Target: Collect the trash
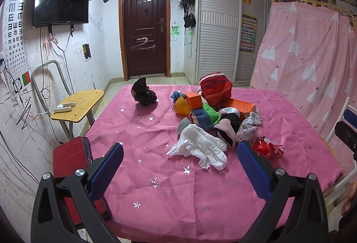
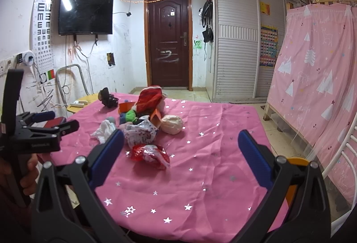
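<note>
Left wrist view shows the left gripper (image 1: 180, 153) spread wide and holding nothing, low in the frame over the pink tablecloth (image 1: 156, 176). Between its fingers lies the crumpled white tissue (image 1: 199, 147), long axis running lower right to upper left. Right of it sits the red wrapper (image 1: 267, 148). The right gripper (image 2: 180, 142) gapes equally wide, the wrapper (image 2: 150, 153) just ahead.

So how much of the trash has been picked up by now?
None, by the look of it. Both grippers, left and right, are open and hold nothing. The white tissue, the red wrapper and the printed wrapper all lie on the pink cloth beside a pile of socks and toys. The black crumpled bag sits apart. No bin shows in either view.
</note>
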A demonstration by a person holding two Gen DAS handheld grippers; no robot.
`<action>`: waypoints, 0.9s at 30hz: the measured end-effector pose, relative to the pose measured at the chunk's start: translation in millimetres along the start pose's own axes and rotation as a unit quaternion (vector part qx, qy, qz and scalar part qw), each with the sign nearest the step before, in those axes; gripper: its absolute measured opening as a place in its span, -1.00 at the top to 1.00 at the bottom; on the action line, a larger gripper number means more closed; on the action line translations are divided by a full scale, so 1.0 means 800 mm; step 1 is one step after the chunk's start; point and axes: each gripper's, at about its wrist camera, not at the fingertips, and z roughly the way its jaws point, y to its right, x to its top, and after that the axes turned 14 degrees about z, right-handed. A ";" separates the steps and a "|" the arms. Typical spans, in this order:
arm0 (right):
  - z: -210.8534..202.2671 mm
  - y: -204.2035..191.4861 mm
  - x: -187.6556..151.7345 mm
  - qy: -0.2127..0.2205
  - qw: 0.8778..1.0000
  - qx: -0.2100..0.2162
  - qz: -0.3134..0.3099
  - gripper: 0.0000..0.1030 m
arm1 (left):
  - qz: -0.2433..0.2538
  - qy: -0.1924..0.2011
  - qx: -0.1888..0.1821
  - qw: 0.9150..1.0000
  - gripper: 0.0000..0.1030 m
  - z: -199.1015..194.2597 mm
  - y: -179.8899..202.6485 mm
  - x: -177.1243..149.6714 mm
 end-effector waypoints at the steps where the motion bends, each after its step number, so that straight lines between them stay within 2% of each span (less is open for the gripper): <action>1: 0.000 0.000 0.000 0.001 1.000 0.000 -0.001 -0.90 | 0.000 0.000 0.000 1.000 -0.82 0.000 0.000 0.000; 27: 0.001 -0.001 0.000 0.001 1.000 0.000 -0.002 -0.90 | 0.001 -0.001 0.000 1.000 -0.82 0.006 0.001 -0.008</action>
